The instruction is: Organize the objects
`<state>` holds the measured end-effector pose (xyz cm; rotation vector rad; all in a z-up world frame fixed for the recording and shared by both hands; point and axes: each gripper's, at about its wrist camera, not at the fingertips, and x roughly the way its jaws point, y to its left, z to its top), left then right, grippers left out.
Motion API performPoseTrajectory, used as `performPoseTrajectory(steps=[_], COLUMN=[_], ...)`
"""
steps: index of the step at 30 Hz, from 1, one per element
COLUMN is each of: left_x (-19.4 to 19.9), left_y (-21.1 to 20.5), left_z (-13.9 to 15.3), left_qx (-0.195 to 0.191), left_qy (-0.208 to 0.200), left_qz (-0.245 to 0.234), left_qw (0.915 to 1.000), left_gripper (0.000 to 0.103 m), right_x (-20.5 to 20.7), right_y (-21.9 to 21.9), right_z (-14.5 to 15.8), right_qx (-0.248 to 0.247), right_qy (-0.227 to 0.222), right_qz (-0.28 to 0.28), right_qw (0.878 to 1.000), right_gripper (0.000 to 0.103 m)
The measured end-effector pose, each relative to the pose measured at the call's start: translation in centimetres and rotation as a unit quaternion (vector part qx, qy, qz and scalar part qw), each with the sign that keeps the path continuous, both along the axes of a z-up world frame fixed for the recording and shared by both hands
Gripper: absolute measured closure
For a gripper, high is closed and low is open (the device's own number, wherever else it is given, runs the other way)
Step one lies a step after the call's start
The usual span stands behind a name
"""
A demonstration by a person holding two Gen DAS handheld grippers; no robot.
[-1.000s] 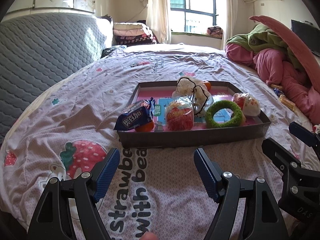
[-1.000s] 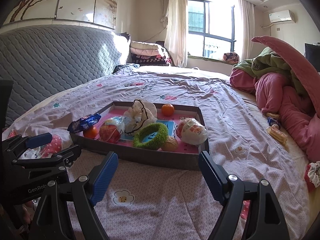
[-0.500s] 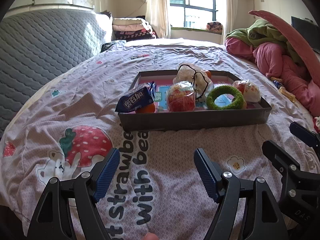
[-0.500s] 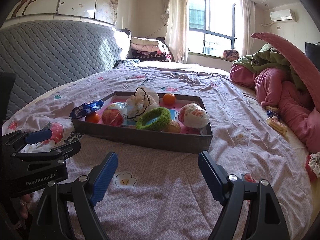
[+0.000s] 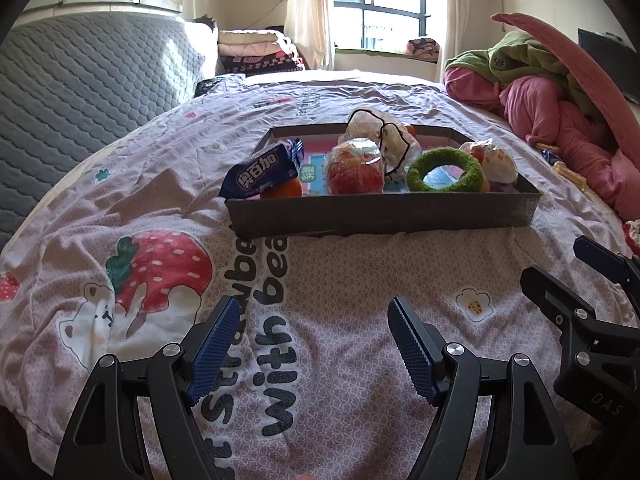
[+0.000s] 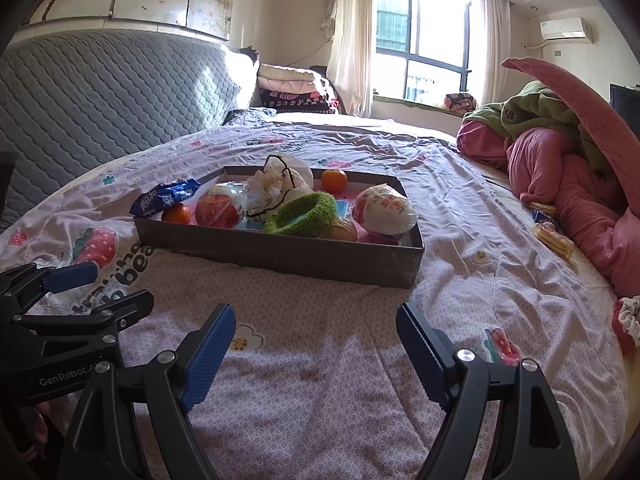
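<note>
A dark shallow tray [image 5: 380,216] [image 6: 280,254] sits on the bed ahead of both grippers. It holds a blue snack packet [image 5: 260,174] [image 6: 166,196], a wrapped red fruit [image 5: 354,170] [image 6: 220,208], a green fuzzy ring [image 5: 444,170] [image 6: 302,212], a white drawstring bag [image 5: 380,132] [image 6: 280,184], a white wrapped bun [image 5: 494,160] [image 6: 386,210] and an orange [image 6: 334,180]. My left gripper [image 5: 312,344] stands open over the bedsheet, short of the tray, nothing between its fingers. My right gripper [image 6: 314,342] is likewise open and empty, beside the left one.
A strawberry-print bedsheet [image 5: 160,272] covers the bed. A grey quilted headboard [image 5: 80,80] rises at left. Pink and green bedding [image 5: 560,100] [image 6: 560,152] is heaped at right, with small snack packets [image 6: 554,238] beside it. Folded blankets [image 6: 296,88] lie by the window.
Both grippers have sunk toward the bed, so the tray now looks lower-angled and sits higher in each view. Jaws stayed open; nothing in the tray moved.
</note>
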<state>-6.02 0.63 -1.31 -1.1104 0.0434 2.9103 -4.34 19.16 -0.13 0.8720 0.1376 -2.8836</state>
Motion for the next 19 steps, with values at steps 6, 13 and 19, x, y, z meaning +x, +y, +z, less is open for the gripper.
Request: performPoseTrajectory(steps=[6,13,19], left_x=[-0.2,-0.2,-0.4], left_y=[-0.3,-0.5,-0.9], left_z=[-0.8,-1.3,-1.5], left_qx=[-0.003,-0.012,-0.004], left_qy=[-0.013,-0.014,-0.019], left_qz=[0.0,0.001,-0.004], left_qw=[0.9999,0.9998,0.9998], left_gripper=[0.025,0.026,0.025], right_x=[-0.1,-0.1,-0.2], right_y=[0.5,0.3,0.2], right_z=[-0.7,-1.1,-1.3], right_qx=[-0.009,-0.005,-0.003], right_qy=[-0.009,-0.015,-0.021], right_qz=[-0.003,0.003,0.005], right_qw=[1.0,1.0,1.0], right_gripper=[0.021,0.021,0.021])
